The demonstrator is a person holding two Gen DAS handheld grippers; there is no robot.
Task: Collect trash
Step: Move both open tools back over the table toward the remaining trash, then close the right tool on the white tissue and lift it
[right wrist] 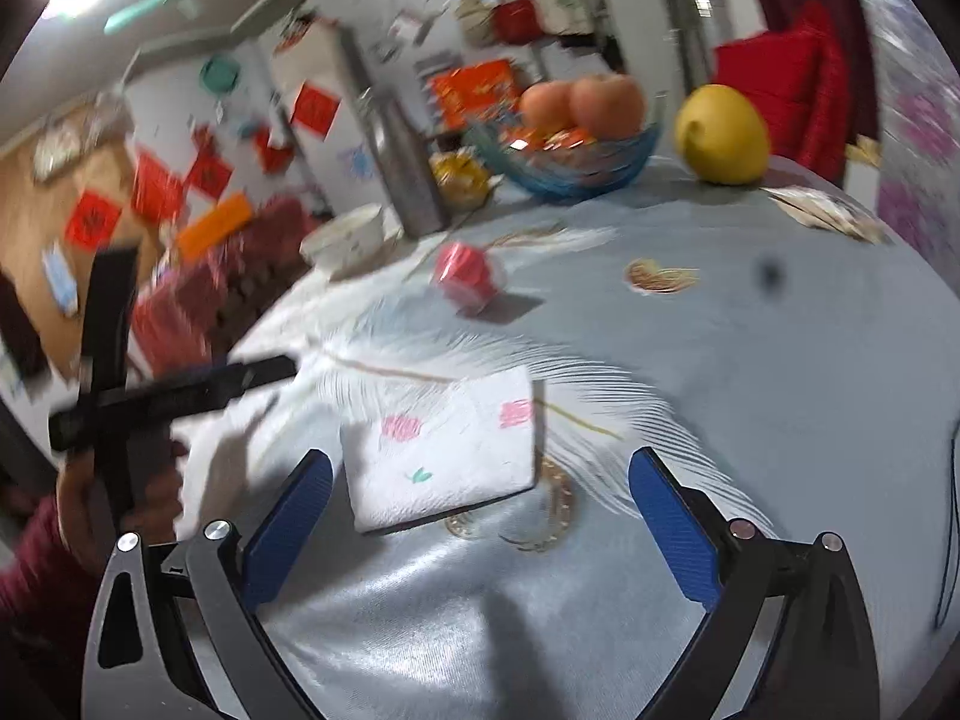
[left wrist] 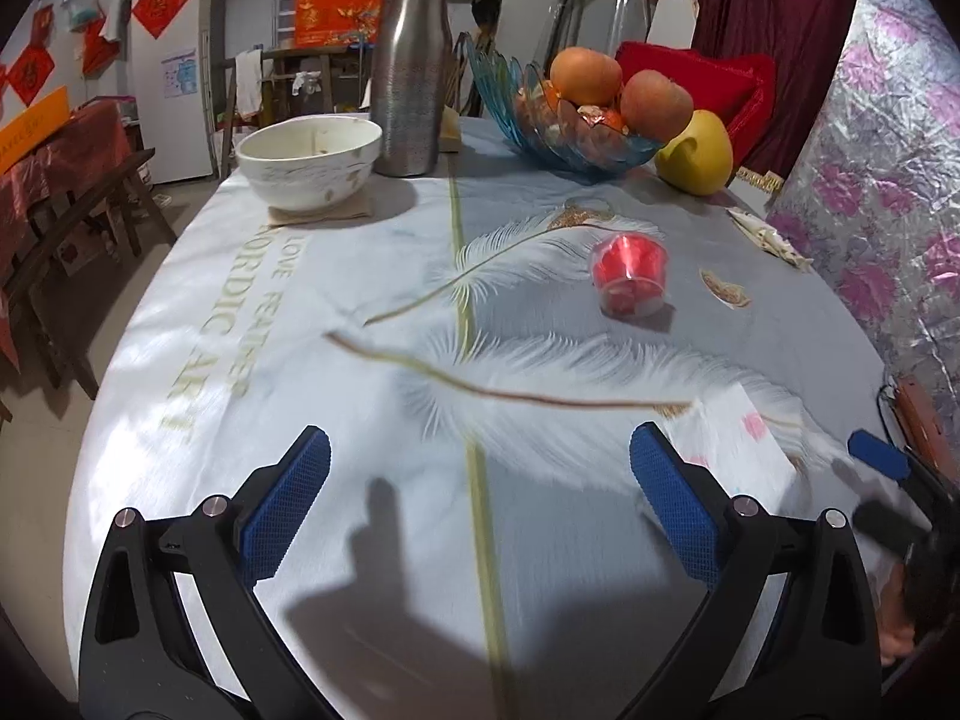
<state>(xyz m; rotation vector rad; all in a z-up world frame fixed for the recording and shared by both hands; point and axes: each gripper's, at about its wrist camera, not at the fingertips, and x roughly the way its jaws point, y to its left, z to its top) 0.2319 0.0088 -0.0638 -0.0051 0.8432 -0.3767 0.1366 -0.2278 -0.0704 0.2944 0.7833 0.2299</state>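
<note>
The folded paper napkin point(right wrist: 441, 447), white with pink marks, lies flat on the worktop point(right wrist: 750, 396) just ahead of the right gripper point(right wrist: 480, 501), nearer its left finger than its right; those fingers point(right wrist: 672, 525) stand wide apart and hold nothing. Because the napkin sits off-centre and so flat, a straight closing could, I judge, slide over the top or push it along the slick cloth rather than pinch it, and the blur in this view suggests poor aim. Farther ahead, beyond the fingertips, a small clear cup with red contents point(left wrist: 630, 276) lies tipped on its side; it looks like it would roll away from a glancing touch. The left gripper point(left wrist: 480, 510) is likewise spread wide and empty, with the napkin just off its right finger, so both tools reaching for it could collide. Beyond the cup, the white bowl point(left wrist: 309, 159), steel flask point(left wrist: 411, 69) and glass fruit bowl point(left wrist: 564, 138) could be knocked by an overreach.
</note>
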